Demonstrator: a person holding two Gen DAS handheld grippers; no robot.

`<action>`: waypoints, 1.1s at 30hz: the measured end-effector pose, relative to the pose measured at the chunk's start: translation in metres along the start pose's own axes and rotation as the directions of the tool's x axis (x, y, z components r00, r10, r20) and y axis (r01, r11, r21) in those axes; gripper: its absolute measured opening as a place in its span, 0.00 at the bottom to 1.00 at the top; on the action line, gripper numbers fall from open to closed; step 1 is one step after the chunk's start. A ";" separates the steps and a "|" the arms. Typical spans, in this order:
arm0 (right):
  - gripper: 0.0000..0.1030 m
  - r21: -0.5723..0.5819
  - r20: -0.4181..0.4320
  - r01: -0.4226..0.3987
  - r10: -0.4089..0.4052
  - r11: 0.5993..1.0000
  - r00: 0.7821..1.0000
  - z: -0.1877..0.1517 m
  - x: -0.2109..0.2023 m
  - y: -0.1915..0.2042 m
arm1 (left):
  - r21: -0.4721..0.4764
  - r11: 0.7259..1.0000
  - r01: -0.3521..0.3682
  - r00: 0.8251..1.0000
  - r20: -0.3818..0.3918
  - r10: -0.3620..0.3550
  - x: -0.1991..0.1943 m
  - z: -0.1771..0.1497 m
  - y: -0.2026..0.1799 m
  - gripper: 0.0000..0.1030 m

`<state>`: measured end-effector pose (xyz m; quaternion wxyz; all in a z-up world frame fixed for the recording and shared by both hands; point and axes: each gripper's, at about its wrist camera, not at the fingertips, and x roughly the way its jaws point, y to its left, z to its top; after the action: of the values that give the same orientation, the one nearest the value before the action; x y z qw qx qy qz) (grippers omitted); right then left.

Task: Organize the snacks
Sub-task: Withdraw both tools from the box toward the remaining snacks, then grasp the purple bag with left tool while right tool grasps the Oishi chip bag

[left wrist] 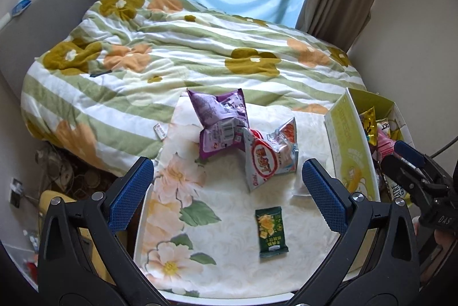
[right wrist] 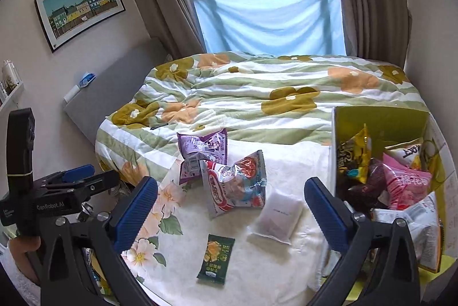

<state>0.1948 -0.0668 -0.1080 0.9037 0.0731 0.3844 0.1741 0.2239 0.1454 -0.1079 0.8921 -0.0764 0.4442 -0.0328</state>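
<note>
Several snacks lie on a floral-clothed table [left wrist: 226,266]. They are a purple bag [left wrist: 219,122] [right wrist: 200,151], a red-and-white crisp bag [left wrist: 270,157] [right wrist: 234,182], a small green packet [left wrist: 270,231] [right wrist: 216,260] and a white sachet [right wrist: 276,217]. My left gripper [left wrist: 227,191] hovers open above the table, with the crisp bag just beyond its fingertips. My right gripper [right wrist: 230,211] is also open and empty, over the sachet and green packet. To the right stands a yellow-green box [left wrist: 350,154] [right wrist: 380,122] holding several snack bags.
A bed with a green-striped flowered quilt [left wrist: 177,59] [right wrist: 257,94] lies directly behind the table. Curtains and a window with blue fabric [right wrist: 269,19] are at the back. The right gripper [left wrist: 408,160] is beside the box. The left gripper [right wrist: 77,177] is left of the table, with floor clutter [left wrist: 63,171] below.
</note>
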 end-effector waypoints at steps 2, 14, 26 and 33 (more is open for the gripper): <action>0.99 0.002 -0.027 0.019 -0.019 1.000 0.999 0.002 0.024 0.009 | 0.005 1.000 0.020 1.000 -0.018 -0.020 0.018 0.013 0.015 1.00; 0.99 0.010 -0.103 0.157 -0.155 0.988 0.983 -0.020 0.140 0.041 | 0.009 0.988 0.151 0.971 -0.190 -0.147 0.161 0.056 0.059 1.00; 0.99 -0.086 -0.171 0.359 -0.369 0.929 0.914 -0.039 0.205 0.046 | -0.006 0.974 0.228 0.929 -0.299 -0.219 0.246 0.059 0.043 0.99; 0.99 -0.119 -0.173 0.390 -0.406 0.913 0.898 -0.043 0.222 0.050 | 0.016 0.969 0.246 0.915 -0.335 -0.227 0.266 0.058 0.034 0.97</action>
<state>0.2932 0.0619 -0.2732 0.8806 -0.0613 0.4697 0.0077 0.4298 0.1518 -0.2887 0.7963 -0.0971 0.5737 -0.1655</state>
